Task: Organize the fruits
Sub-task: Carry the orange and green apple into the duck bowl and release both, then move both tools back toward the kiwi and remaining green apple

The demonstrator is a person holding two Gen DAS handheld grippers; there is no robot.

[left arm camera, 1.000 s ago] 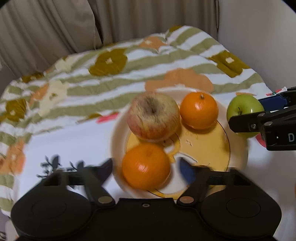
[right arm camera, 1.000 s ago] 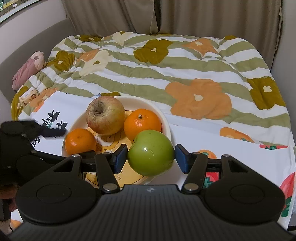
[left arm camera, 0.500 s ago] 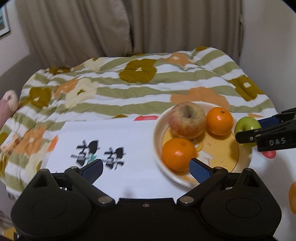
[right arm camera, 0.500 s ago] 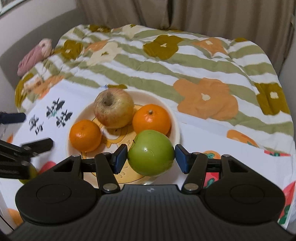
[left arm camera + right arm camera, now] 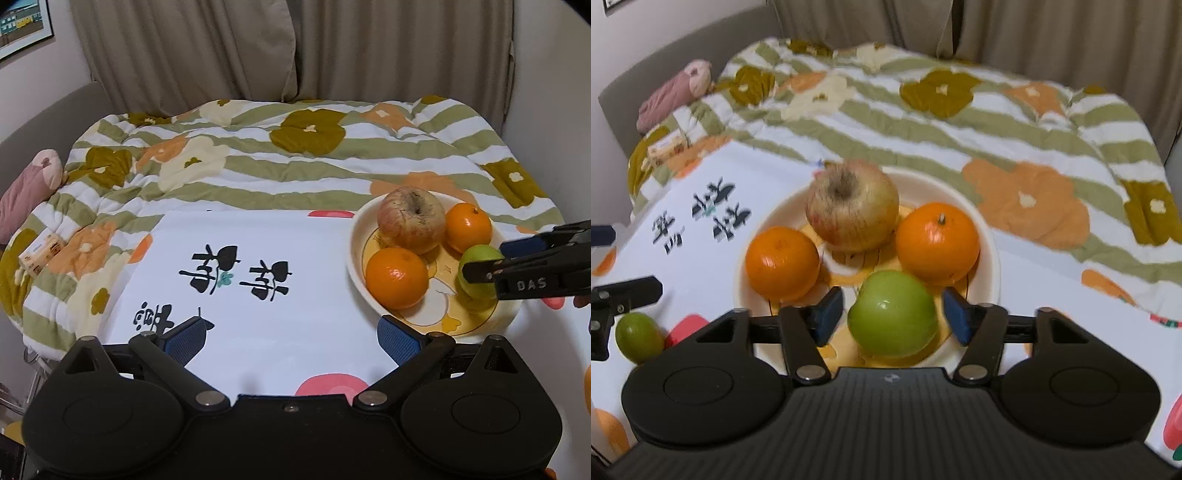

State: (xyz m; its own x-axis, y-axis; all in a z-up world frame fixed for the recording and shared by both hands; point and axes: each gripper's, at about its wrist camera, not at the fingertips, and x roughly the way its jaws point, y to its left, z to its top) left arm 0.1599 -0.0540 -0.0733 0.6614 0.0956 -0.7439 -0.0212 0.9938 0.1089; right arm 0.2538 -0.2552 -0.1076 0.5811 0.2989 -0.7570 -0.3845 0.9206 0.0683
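Note:
A cream bowl point(image 5: 993, 258) holds a red-yellow apple point(image 5: 853, 205), two oranges point(image 5: 781, 262) point(image 5: 936, 242) and a green apple point(image 5: 892, 314). My right gripper point(image 5: 892, 315) straddles the green apple. Its jaws are opening, and both blue pads stand clear of the fruit, which rests at the bowl's near side. In the left wrist view the bowl point(image 5: 354, 251) is at the right, and the right gripper's finger point(image 5: 517, 273) partly hides the green apple point(image 5: 476, 273). My left gripper point(image 5: 291, 341) is open over the white mat with nothing between its fingers.
A white mat with black characters point(image 5: 258, 280) lies on a striped flowered quilt point(image 5: 295, 162). A small green fruit point(image 5: 639, 336) and an orange point(image 5: 609, 432) sit on the mat to the bowl's left. A pink plush point(image 5: 26, 188) and a small box point(image 5: 38, 254) lie far left.
The right jaws have spread off the green apple, which now sits in the bowl. My left gripper has drawn back and left, away from the bowl.

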